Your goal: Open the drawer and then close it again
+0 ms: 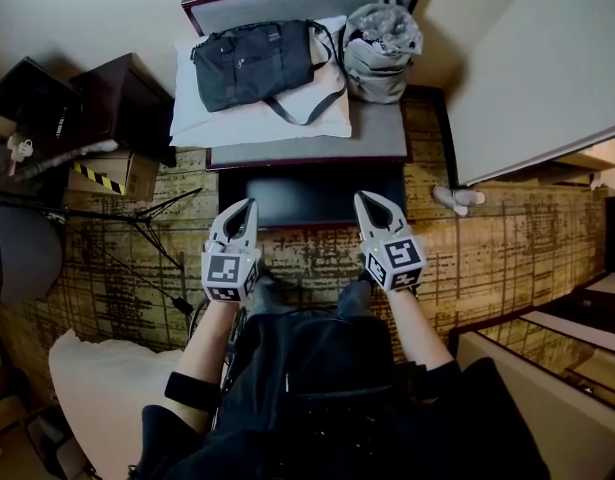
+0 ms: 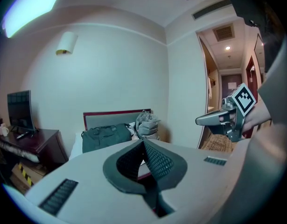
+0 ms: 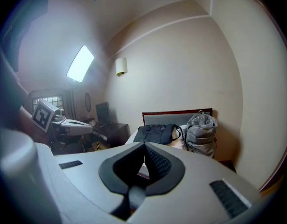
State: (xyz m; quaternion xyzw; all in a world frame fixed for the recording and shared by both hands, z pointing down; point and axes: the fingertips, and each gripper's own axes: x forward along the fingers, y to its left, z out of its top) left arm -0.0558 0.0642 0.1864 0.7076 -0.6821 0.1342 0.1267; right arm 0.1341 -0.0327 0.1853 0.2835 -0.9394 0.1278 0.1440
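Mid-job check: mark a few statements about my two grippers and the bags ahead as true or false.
1. The left gripper and the right gripper are both shut, with nothing between their jaws. True.
2. The dark bag hangs from the left gripper. False: it lies on the white pillow.
3. Both grippers are apart from the dark bag. True.
4. The grey backpack lies flat under the dark bag. False: it stands beside the bag, on the right in the head view.
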